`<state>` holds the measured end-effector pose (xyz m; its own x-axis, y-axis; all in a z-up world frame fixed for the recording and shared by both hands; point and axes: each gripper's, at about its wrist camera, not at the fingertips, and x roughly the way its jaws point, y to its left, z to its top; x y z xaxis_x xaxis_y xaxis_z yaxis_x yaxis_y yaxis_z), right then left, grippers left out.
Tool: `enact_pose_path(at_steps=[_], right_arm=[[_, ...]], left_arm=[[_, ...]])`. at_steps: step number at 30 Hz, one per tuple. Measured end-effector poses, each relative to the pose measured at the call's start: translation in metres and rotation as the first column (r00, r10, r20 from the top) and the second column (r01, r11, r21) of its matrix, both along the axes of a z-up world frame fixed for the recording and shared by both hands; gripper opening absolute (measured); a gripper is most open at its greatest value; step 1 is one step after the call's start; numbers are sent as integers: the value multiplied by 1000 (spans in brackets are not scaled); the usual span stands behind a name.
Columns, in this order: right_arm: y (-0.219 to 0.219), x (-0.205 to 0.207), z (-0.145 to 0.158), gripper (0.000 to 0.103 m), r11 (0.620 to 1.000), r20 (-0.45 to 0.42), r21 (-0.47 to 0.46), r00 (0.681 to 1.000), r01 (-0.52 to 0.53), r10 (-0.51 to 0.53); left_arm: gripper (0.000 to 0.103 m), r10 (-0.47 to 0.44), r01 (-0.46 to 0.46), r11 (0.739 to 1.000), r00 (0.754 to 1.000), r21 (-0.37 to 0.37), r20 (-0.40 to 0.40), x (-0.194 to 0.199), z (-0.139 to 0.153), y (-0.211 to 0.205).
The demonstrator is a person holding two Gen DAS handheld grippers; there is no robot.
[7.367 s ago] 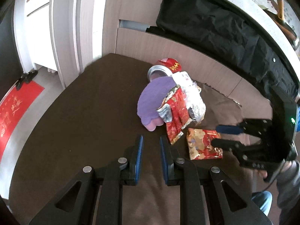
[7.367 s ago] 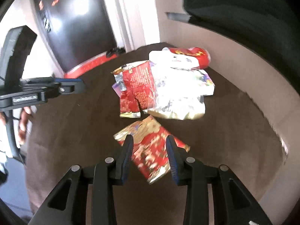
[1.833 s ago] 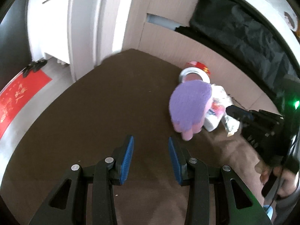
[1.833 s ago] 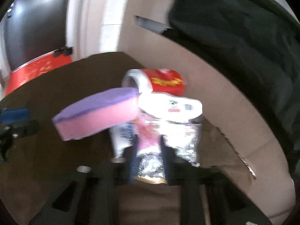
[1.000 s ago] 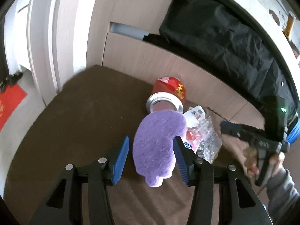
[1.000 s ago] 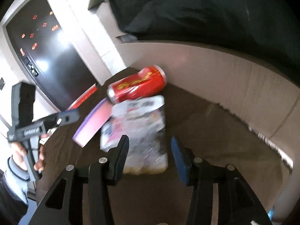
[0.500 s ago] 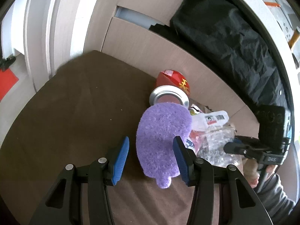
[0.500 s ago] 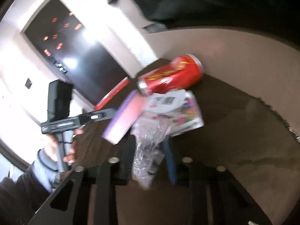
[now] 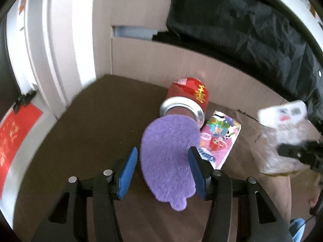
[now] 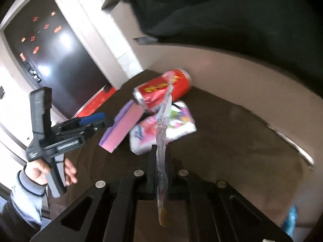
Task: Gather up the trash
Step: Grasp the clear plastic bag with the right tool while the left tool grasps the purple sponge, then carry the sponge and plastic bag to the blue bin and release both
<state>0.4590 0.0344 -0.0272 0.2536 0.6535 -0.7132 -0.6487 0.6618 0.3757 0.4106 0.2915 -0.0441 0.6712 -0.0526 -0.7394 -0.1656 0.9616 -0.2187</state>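
A purple sponge (image 9: pixel 169 157) lies tilted on the brown mat, leaning on a red can (image 9: pixel 187 98) that lies on its side. My left gripper (image 9: pixel 161 165) is open, its blue pads on either side of the sponge, apart from it. A pink printed packet (image 9: pixel 220 141) lies flat right of the sponge. My right gripper (image 10: pixel 160 151) is shut on a clear plastic wrapper (image 10: pixel 162 133) and holds it raised; the wrapper shows at the right of the left wrist view (image 9: pixel 282 137). The right wrist view also shows the sponge (image 10: pixel 123 125), can (image 10: pixel 161 92) and packet (image 10: pixel 167 129).
The brown mat (image 9: pixel 90 125) ends at a beige cardboard wall (image 9: pixel 201 60) behind the can. A black plastic bag (image 9: pixel 242 20) hangs over the wall at upper right. A white door frame (image 9: pixel 56 40) stands at the left.
My right gripper has lifted the clear wrapper off the pile, uncovering the pink packet. My left gripper has moved closer, its pads around the sponge.
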Motion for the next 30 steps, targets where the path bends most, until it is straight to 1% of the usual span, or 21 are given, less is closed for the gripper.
enact_pose_path(at_steps=[1,2,3,5,8,11,12,13,14,15,16,17,18,20,21,23,24,26,27,29,30], right_arm=[[-10,-1,0,4,1000,4,-11,1000,16,-16],[-18,-3,-1,4,999,5,-19,1000,27,-27],[-26,-4,-2,4,999,0,-24,999,34,-34],[-39,-8,-5,5,998,-10,-37,999,47,-47],[-55,-16,-12,5,997,-7,-56,999,51,-51],[-67,-24,-14,5,998,-12,-49,999,50,-51],[-75,-30,-13,5,998,-13,-45,999,50,-51],[-75,-31,-14,5,998,-13,-41,999,52,-52],[-78,-34,-14,5,998,-12,-40,999,51,-51],[-78,-37,-13,5,998,-9,-44,999,52,-52],[-79,-39,-13,5,997,-2,-48,998,55,-56],[-81,-43,-11,5,997,10,-53,998,60,-59],[-75,-43,-10,5,996,19,-55,998,66,-65],[-83,-50,-3,5,995,51,-52,995,87,-84],[-87,-53,2,5,994,67,-48,993,97,-94],[-96,-57,11,5,992,91,-36,989,119,-115],[-101,-59,17,5,991,103,-30,986,133,-129],[-115,-63,26,5,987,117,-22,981,159,-156],[-121,-64,28,5,986,116,-20,980,166,-163],[-136,-67,32,5,980,114,-23,974,198,-194],[-145,-69,33,5,976,114,-27,971,215,-211]], left_arm=[[58,-3,3,1000,1000,-29,-5,4,-1,1],[63,3,-5,998,1000,-59,-21,8,-2,4],[64,19,-23,996,999,-88,-44,11,-3,9],[64,51,-59,989,997,-136,-64,16,-5,18],[69,100,-119,970,990,-211,-97,20,-13,31],[69,104,-142,936,986,-322,-132,24,-22,35],[69,84,-137,916,985,-378,-153,27,-27,33],[69,64,-128,903,984,-409,-167,30,-30,32],[66,28,-115,891,980,-440,-199,34,-36,26],[57,21,-113,899,976,-423,-217,36,-37,21],[46,43,-115,930,977,-348,-209,35,-31,14],[34,58,-115,954,977,-276,-205,34,-25,7],[34,64,-106,966,982,-235,-177,30,-17,-1],[34,59,-85,970,991,-228,-118,21,-3,-9],[34,67,-84,977,994,-198,-89,15,8,-15],[34,73,-77,991,997,-112,-39,4,28,-31],[34,58,-58,996,998,-65,-15,-2,40,-44],[34,-8,8,999,1000,-32,2,-9,53,-69],[34,-54,54,998,999,-25,6,-11,59,-91],[34,-130,130,991,991,-24,8,-19,64,-128],[34,-184,184,982,983,-37,6,-21,64,-155]])
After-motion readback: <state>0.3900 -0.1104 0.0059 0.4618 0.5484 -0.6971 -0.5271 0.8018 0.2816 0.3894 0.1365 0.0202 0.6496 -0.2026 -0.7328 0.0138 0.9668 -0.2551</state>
